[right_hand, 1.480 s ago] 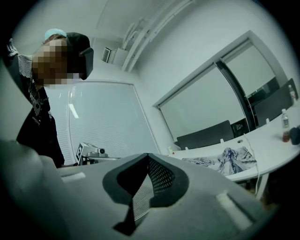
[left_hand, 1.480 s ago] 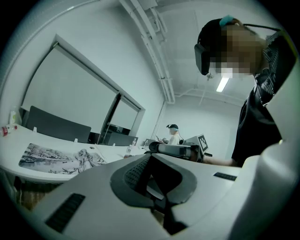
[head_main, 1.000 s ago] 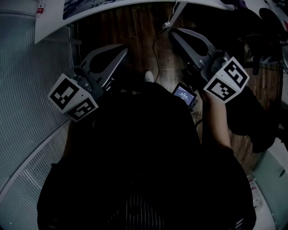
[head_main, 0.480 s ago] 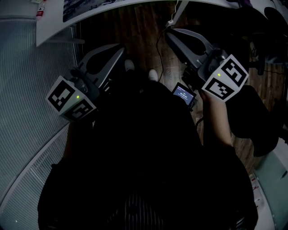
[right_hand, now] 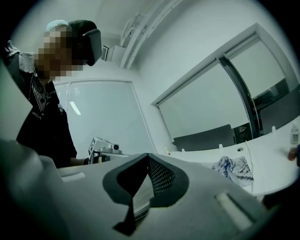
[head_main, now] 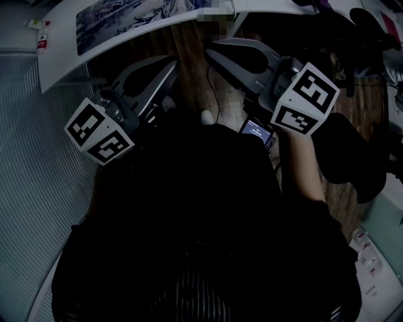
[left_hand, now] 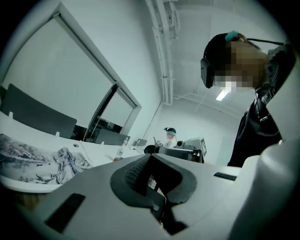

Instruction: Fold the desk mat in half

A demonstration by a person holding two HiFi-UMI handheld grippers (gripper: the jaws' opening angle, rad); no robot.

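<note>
The white tabletop (head_main: 63,53) curves across the top of the head view, and the person stands back from it over a wooden floor. The desk mat (head_main: 119,19) lies flat on it, printed face up with pale ink-style artwork, close to the near edge. Its long axis runs along that edge, left to right in the head view and tilted a little upward to the right. Its far-right end runs out of frame near the top.

It looks like a thin, soft, light sheet that should bend easily, though its thickness is hard to make out from here. A mat like this usually grips the surface on its underside, so I would expect it to need peeling up at a corner, not sliding. For a fold across the middle, the sensible hold is the two corners of one short end, one per tool. That end would then be carried over to meet the other short end, the crease falling across the long axis.

The left tongs (head_main: 171,63) and right tongs (head_main: 211,50) are both clenched on nothing, the pads meeting with no material between them. Both point roughly level toward the tabletop and sit well apart from the mat, so no hold has been taken yet.
</note>
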